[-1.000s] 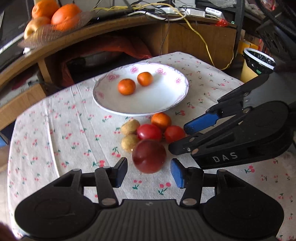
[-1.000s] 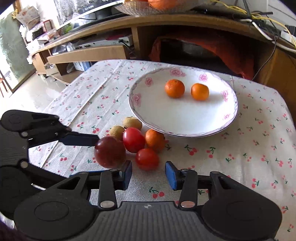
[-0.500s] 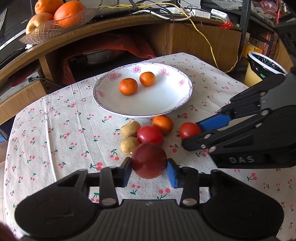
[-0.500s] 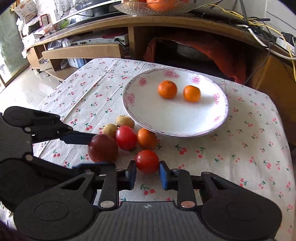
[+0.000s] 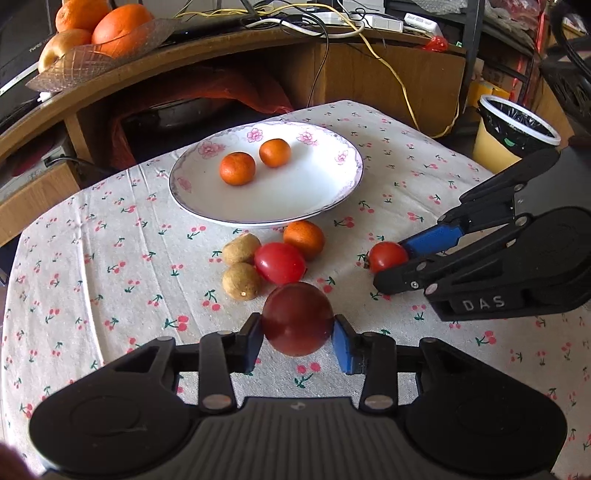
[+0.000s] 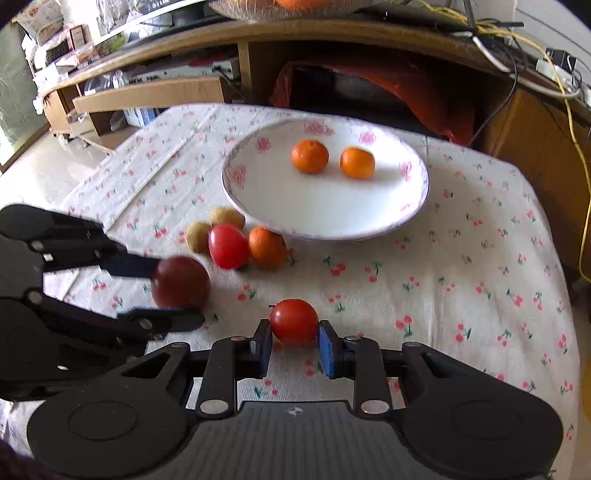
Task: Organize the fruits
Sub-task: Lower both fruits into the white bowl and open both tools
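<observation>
My left gripper [image 5: 297, 338] is shut on a dark red plum [image 5: 297, 318], held just above the cloth. My right gripper [image 6: 294, 341] is shut on a small red tomato [image 6: 294, 321]; it also shows in the left wrist view [image 5: 387, 256]. A white flowered plate [image 5: 306, 199] holds two mandarins [image 5: 237, 168] [image 5: 274, 152]. In front of the plate lie a third mandarin [image 5: 304, 239], a red tomato [image 5: 279, 262] and two brown kiwis [image 5: 241, 248] [image 5: 242, 281].
The table wears a white cherry-print cloth [image 5: 92, 258]. A wooden shelf unit [image 5: 221, 55] stands behind it with a glass bowl of oranges [image 5: 99, 33] and cables. A yellow bin [image 5: 511, 131] with a black liner stands at the right.
Both grippers have closed on their fruit: the left on the plum, the right on the small tomato. The right gripper has drawn the tomato away from the pile to the right, and both have lifted slightly.
</observation>
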A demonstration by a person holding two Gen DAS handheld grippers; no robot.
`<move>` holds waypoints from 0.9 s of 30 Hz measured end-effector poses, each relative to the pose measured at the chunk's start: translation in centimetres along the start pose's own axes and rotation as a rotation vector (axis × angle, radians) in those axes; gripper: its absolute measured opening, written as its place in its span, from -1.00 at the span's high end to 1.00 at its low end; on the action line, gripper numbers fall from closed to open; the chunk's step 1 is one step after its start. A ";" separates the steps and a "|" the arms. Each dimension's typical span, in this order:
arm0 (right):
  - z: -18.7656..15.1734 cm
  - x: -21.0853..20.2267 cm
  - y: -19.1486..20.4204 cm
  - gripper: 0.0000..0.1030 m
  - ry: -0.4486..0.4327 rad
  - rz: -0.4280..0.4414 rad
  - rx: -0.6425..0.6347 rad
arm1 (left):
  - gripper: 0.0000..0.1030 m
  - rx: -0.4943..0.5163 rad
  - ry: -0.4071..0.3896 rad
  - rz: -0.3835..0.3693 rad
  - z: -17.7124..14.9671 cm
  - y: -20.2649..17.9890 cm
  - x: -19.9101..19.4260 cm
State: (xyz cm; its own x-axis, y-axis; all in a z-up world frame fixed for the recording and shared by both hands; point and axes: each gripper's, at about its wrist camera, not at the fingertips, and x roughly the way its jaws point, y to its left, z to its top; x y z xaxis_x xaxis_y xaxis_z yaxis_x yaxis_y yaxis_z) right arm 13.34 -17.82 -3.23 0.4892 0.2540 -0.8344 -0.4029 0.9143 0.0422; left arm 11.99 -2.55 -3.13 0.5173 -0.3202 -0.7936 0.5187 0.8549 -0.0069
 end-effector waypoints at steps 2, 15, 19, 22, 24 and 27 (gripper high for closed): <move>0.0 0.0 0.1 0.54 -0.006 0.002 -0.012 | 0.01 0.006 0.008 -0.001 -0.1 -0.1 0.2; 0.2 0.2 0.2 0.56 -0.008 -0.013 -0.024 | 0.07 0.014 -0.010 0.014 0.0 -0.3 0.3; 0.2 0.0 0.3 0.58 -0.012 -0.026 -0.026 | 0.08 0.006 -0.005 -0.003 0.1 -0.3 0.1; 0.5 -0.3 0.1 0.58 -0.022 -0.025 -0.020 | 0.08 0.009 -0.017 -0.003 0.4 -0.5 -0.3; 0.7 -0.6 0.1 0.58 -0.033 -0.023 -0.018 | 0.08 -0.005 -0.030 -0.009 0.9 -0.3 -0.5; 1.1 -0.8 0.2 0.58 -0.047 -0.021 -0.020 | 0.08 -0.016 -0.046 -0.008 1.5 -0.2 -0.8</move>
State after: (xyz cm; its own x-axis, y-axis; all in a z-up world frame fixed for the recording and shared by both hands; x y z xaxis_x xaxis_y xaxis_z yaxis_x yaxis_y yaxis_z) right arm 13.69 -17.53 -1.95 0.5335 0.2500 -0.8080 -0.4070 0.9133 0.0138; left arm 12.55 -3.06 -1.56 0.5445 -0.3452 -0.7644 0.5122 0.8586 -0.0229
